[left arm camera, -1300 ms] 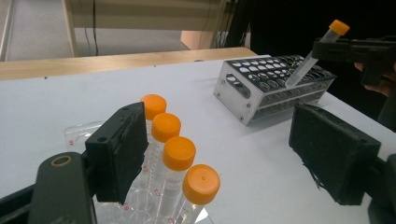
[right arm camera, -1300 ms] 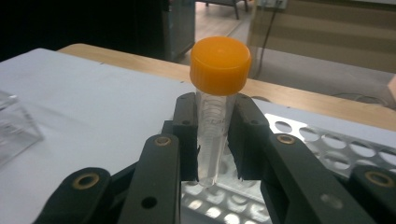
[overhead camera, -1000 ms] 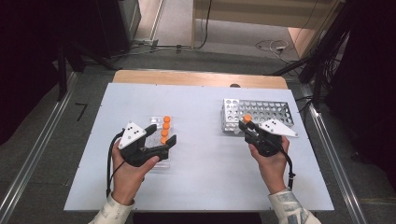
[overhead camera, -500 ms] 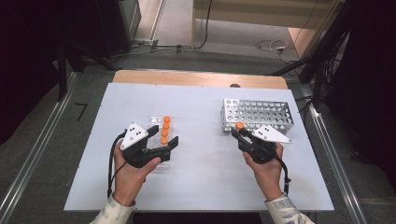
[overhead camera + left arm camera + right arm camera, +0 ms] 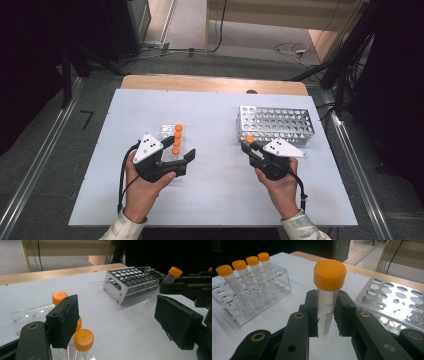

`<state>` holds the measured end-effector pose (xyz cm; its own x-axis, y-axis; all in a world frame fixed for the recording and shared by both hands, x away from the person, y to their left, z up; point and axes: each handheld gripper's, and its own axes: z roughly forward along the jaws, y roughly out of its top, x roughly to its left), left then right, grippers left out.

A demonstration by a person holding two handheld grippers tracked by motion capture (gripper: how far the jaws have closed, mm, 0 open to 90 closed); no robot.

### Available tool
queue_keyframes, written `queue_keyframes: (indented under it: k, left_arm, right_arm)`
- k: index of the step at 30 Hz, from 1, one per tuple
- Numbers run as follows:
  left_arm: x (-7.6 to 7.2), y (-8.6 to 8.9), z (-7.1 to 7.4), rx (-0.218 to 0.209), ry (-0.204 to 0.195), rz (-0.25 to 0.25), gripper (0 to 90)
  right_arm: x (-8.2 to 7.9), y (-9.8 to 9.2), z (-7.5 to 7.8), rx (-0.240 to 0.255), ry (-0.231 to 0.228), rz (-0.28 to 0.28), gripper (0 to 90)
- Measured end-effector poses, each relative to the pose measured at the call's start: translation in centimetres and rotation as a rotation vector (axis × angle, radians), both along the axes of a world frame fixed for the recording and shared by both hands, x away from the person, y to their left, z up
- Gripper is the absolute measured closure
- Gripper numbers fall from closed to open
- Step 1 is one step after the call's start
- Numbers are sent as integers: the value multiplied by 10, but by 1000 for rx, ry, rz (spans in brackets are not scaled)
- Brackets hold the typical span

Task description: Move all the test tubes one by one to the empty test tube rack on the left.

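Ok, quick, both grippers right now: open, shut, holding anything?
Left gripper: open, holding nothing, beside the clear rack of capped tubes.
Right gripper: shut on an orange-capped tube, near the metal rack.

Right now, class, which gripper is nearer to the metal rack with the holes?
Right. The right gripper, shut on an orange-capped tube, sits just in front of the metal rack. The left gripper is across the table, beside the clear rack.
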<state>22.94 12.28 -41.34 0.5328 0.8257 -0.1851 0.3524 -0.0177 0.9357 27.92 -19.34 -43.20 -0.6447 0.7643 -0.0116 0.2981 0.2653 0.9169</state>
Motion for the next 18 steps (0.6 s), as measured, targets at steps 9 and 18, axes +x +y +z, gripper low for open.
queue_keyframes:
  k: [9, 18]
  left_arm:
    - [-7, -11, 2, -8, -48, -46, 201]
    - [-11, -25, 0, 10, -49, -92, 200]
  right_arm:
    - [-7, 12, -4, -15, 6, 47, 719]
    - [-16, 26, -8, -32, 19, 99, 719]
